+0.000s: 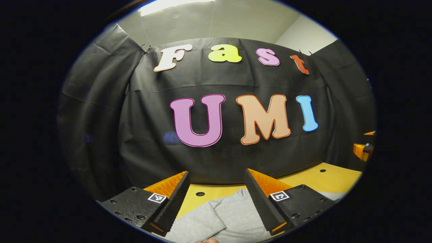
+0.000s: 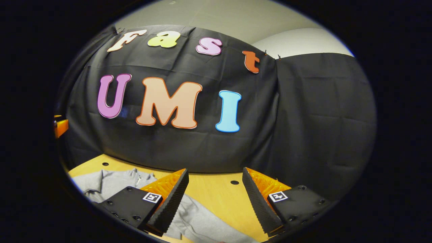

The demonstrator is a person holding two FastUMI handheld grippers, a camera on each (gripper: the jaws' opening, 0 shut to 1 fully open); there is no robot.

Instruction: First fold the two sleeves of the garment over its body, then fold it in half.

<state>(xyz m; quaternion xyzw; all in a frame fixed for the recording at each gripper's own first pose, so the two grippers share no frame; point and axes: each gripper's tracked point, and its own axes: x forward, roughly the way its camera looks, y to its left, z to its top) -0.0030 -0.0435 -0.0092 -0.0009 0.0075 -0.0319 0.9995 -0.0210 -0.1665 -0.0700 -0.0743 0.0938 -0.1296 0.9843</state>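
While both of our tools hang above the worktop point(image 1: 324, 177), we see the grey garment point(image 1: 233, 216) spread flat on the yellow wood near its front edge. Looking along the left gripper point(image 1: 216, 199), its 2 fingers stand wide apart with nothing between them but air, and below the gap lies a grey sleeve point(image 1: 197, 224) folded at an angle beside the body of the garment. At the far right edge of that view an orange piece point(image 1: 362, 150) shows, possibly part of the other tool, though it is too small and warped for us to be sure. Along the right gripper point(image 2: 214, 199), the jaws are likewise spread wide and hold nothing; the garment point(image 2: 111, 182) lies toward the worktop's left side there, its collar and short zip point(image 2: 138, 179) pointing toward the back edge, and another stretch of grey cloth runs under the left finger toward the front. Small round holes point(image 2: 234, 182) dot the bare wood near the back edge.
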